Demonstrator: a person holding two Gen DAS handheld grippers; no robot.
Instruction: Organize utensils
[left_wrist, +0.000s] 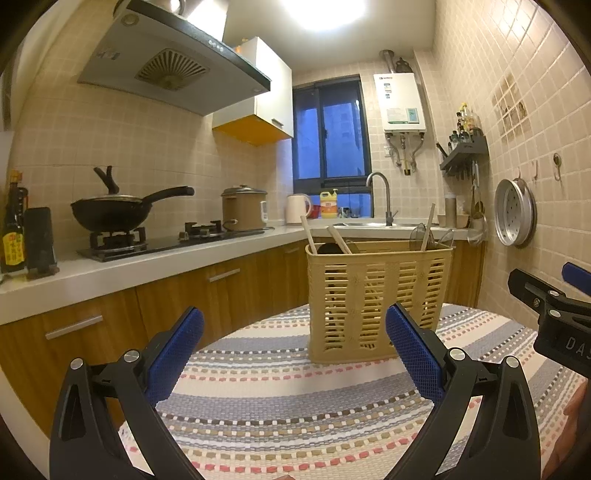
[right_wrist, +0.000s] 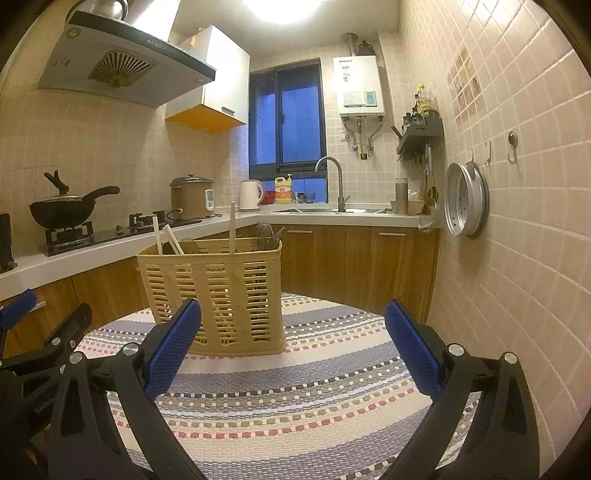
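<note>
A tan slotted plastic utensil basket (left_wrist: 376, 299) stands upright on a striped woven mat (left_wrist: 280, 398); it also shows in the right wrist view (right_wrist: 218, 295). Wooden chopsticks (left_wrist: 308, 234), a dark ladle and some clear or metal utensils (left_wrist: 434, 236) stick up from it. My left gripper (left_wrist: 293, 354) is open and empty, a short way in front of the basket. My right gripper (right_wrist: 291, 350) is open and empty, in front of and to the right of the basket. Part of the right gripper shows at the left view's right edge (left_wrist: 554, 306).
The striped mat (right_wrist: 295, 398) covers the table. A counter (left_wrist: 110, 266) runs along the left with a wok (left_wrist: 110, 210), a gas hob and a rice cooker (left_wrist: 245, 208). A sink and tap (left_wrist: 380, 199) stand behind. A tiled wall (right_wrist: 517, 221) with a hanging steamer tray (right_wrist: 465, 199) is close on the right.
</note>
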